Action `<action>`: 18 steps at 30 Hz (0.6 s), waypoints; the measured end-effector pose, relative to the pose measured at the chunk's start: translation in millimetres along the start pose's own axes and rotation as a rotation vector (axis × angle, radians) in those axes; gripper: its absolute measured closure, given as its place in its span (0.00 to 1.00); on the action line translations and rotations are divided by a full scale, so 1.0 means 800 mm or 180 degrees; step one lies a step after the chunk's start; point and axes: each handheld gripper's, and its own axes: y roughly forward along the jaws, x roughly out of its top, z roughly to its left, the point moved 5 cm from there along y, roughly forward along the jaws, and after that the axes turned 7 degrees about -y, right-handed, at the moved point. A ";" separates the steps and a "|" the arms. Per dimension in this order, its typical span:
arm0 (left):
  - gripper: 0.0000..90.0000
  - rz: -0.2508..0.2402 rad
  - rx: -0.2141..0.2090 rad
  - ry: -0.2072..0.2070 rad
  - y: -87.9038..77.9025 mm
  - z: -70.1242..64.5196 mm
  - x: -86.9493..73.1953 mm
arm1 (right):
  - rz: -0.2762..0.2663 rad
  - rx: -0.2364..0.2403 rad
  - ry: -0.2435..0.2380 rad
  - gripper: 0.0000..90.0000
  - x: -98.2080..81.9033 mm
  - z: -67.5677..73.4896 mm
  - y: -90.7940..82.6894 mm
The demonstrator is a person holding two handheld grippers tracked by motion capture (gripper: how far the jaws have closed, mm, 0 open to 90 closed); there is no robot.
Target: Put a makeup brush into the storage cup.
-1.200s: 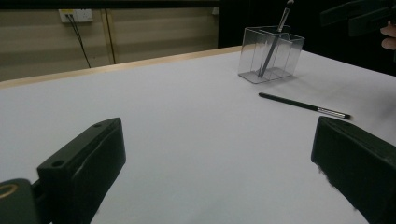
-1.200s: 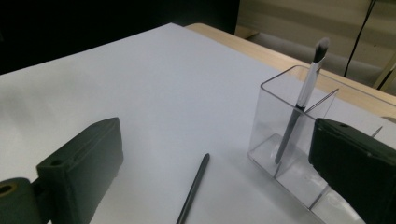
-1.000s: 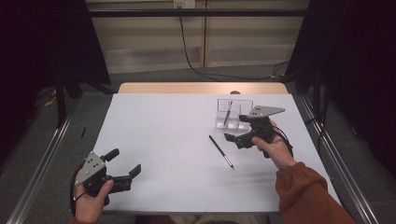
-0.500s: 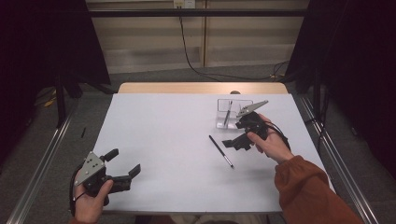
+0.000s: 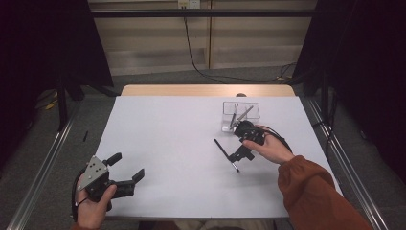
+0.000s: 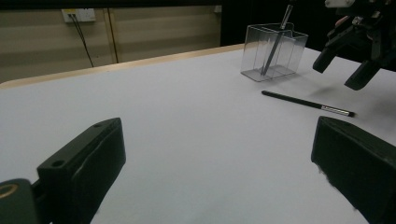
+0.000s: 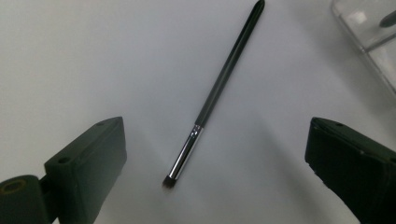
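Observation:
A thin black makeup brush with a silver ferrule lies on the white table, right of centre. My right gripper hovers directly over it, tipped downward, open, with a jaw on each side of the brush and no contact. A clear plastic container just behind it holds another brush leaning upright. My left gripper rests open near the front left edge with nothing in it. From there the brush, the container and the right gripper appear far off to the right.
A wooden strip borders the table's far edge. Metal rails run along both sides on the floor. A cable hangs down the back wall. A corner of the container is close by the right gripper.
My right gripper has tipped downward and shifted slightly left over the lying brush. The left gripper and the brush have stayed in place.

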 end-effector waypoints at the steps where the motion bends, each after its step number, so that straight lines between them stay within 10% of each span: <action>1: 0.03 0.0001 0.0000 0.0002 0.000 0.000 0.000 | 0.0035 -0.0011 -0.0031 0.07 0.000 0.000 0.001; 18: 0.03 0.0031 0.0073 -0.0003 0.001 0.003 -0.001 | 0.0546 0.0013 -0.0104 0.16 0.000 0.003 0.033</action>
